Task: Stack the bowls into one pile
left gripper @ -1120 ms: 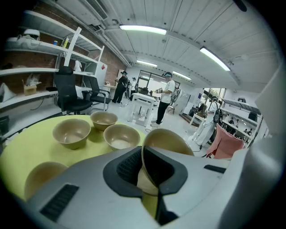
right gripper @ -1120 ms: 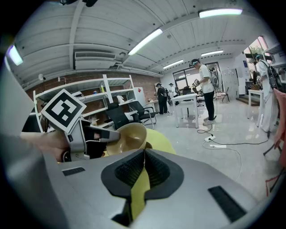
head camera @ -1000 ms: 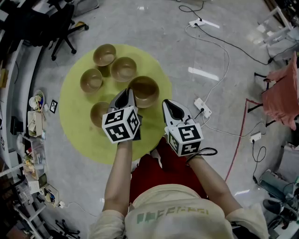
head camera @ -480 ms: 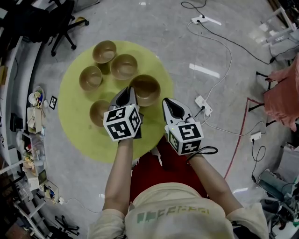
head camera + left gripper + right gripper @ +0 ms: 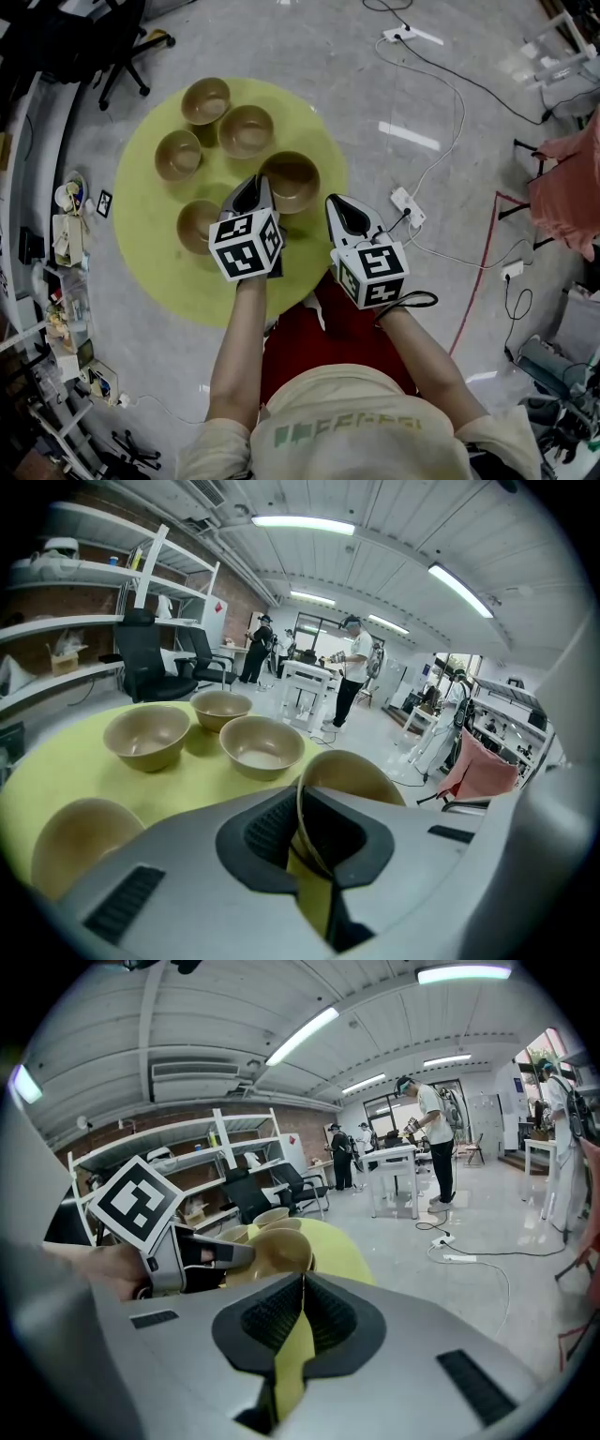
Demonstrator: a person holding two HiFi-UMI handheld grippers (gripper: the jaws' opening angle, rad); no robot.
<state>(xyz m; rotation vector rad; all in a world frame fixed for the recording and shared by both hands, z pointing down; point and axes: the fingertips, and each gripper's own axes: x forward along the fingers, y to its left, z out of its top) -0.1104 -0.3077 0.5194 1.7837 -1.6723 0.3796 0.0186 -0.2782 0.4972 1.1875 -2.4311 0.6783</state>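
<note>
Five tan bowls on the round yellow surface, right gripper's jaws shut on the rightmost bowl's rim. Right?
No. The left gripper has its jaws on the rim of the rightmost tan bowl, per the left gripper view; the right gripper is shut, empty. The rest stands.

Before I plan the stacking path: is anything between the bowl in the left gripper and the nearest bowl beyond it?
Nothing visible. The left gripper is shut on the bowl at its rim, and only yellow table lies between it and the next bowl.

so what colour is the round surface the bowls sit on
The round surface is plain yellow-green; it shows best in the head view.
</note>
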